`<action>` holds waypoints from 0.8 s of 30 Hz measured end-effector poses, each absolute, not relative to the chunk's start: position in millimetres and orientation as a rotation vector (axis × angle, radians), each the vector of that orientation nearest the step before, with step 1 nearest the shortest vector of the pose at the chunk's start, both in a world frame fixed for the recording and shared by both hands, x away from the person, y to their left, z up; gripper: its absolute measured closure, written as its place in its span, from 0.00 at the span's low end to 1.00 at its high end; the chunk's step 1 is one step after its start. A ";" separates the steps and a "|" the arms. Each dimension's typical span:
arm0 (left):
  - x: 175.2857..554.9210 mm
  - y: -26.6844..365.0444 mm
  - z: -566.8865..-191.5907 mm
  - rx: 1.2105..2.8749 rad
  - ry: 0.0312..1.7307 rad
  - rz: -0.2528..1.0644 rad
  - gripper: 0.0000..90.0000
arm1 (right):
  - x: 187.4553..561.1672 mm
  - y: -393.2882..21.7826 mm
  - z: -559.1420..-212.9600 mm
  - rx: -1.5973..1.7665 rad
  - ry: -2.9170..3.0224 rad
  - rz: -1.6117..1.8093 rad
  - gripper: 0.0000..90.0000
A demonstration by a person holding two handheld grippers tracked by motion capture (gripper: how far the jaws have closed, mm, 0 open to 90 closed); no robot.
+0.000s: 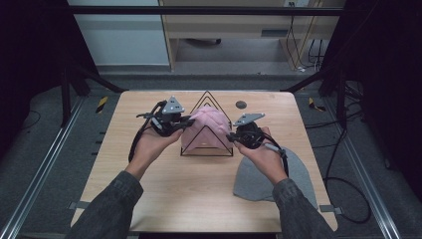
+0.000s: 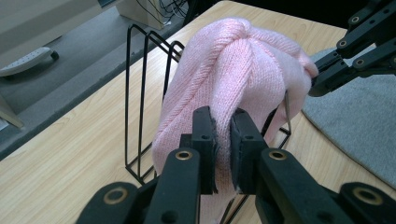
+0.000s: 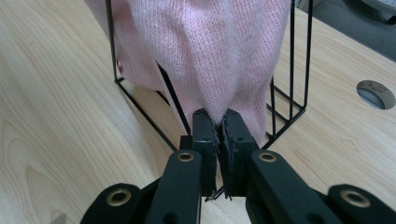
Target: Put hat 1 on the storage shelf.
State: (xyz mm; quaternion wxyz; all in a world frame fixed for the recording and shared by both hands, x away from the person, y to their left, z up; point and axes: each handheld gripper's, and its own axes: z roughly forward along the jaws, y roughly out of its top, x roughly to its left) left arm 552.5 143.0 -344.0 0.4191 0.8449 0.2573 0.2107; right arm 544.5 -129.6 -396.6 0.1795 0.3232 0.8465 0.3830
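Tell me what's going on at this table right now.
A person holds a gripper in each hand and is working a pink knit hat over a black wire rack on the wooden table. The left gripper and the right gripper each have their jaws pinched shut on the hat's fabric, on opposite sides. A grey hat lies flat near the person's right arm.

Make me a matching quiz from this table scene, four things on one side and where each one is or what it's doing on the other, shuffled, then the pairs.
1. pink knit hat
2. grey hat
3. black wire rack
4. left gripper

A. lies flat on the table
B. clamped on pink knit
C. draped over the rack
D. stands upright mid-table

Pairs: 1-C, 2-A, 3-D, 4-B
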 end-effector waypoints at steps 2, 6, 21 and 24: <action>551.9 143.5 -345.1 2.117 0.648 0.525 0.91 | 544.8 -128.9 -397.3 0.912 2.397 1.080 0.95; 552.1 144.1 -348.7 2.133 0.653 0.519 0.90 | 544.9 -128.5 -399.0 0.914 2.406 1.068 0.95; 548.6 147.3 -352.5 2.103 0.662 0.516 0.82 | 543.1 -128.2 -400.0 0.929 2.400 1.069 0.84; 545.9 149.8 -350.0 2.078 0.672 0.532 0.71 | 539.6 -129.5 -396.1 0.923 2.394 1.073 0.74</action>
